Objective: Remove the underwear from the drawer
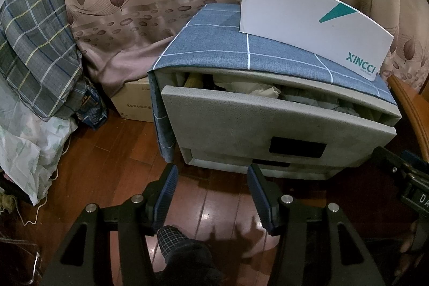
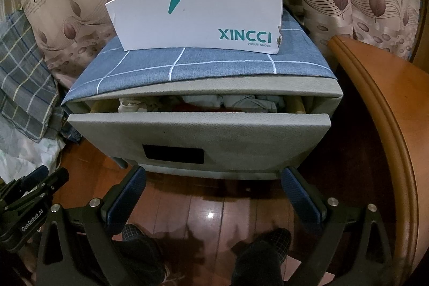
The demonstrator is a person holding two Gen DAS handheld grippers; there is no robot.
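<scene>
A grey drawer of a low cabinet stands pulled partly out, with a dark rectangular handle slot in its front. Crumpled pale underwear and other cloth fill the gap above the front panel. My left gripper hangs open over the wooden floor, short of the drawer's lower left corner, nothing between its blue pads. My right gripper is open too, its fingers straddling the space just below the drawer front without touching it. Each gripper shows at the edge of the other's view.
A white XINCCI shoe box stands on the cabinet's blue checked cover. A curved wooden furniture edge is close on the right. Plaid bedding, bags and a cardboard box crowd the left. A person's slippered feet rest on the floor below.
</scene>
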